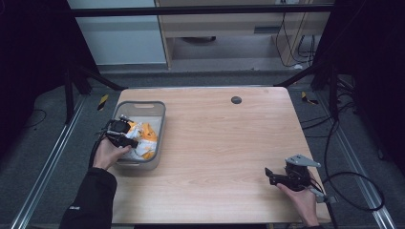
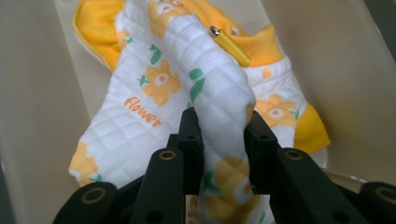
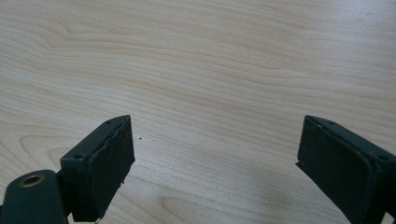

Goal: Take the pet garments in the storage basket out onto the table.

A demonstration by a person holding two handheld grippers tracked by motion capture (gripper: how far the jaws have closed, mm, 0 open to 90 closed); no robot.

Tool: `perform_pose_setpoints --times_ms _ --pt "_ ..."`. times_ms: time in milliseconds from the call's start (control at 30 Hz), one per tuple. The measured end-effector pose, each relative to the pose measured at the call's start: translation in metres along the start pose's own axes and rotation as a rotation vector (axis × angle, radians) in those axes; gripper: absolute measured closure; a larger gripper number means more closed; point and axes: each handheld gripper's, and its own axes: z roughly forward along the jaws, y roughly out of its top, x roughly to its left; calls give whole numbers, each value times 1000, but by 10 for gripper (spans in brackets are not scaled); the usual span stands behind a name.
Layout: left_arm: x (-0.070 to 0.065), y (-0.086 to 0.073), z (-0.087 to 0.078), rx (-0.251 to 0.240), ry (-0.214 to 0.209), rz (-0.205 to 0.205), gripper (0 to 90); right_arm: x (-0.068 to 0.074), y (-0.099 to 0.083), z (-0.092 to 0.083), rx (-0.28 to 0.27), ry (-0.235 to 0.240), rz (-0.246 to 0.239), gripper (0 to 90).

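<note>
A small white cloth [image 2: 187, 88] with yellow flowers, green leaves and yellow edges lies in a grey tub [image 1: 160, 125]. The word "flower" is on it in orange. The tub sits on the left side of the wooden counter [image 1: 219, 143].

The left gripper [image 2: 223, 128] is down in the tub. Its fingers [image 2: 191, 135] squeeze a raised fold of the cloth between them. A little yellow tab with a silver end [image 2: 229, 45] lies across the fold, near the yellow collar.

The right gripper [image 1: 271, 174] is well apart, near the front right of the counter, held in the person's right hand [image 1: 301, 198]. Its fingers [image 3: 105, 163] are spread wide over bare wood, holding nothing.
</note>
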Motion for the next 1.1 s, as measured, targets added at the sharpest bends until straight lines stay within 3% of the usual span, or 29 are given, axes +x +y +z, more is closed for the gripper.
perform_pose_setpoints --times_ms 467,1100 --pt "2 4 -22 -49 -4 -2 728 0 0 0 -3 -4 -6 108" --pt "-1 17 -76 -143 6 21 730 0 0 0 -2 1 -8 107"
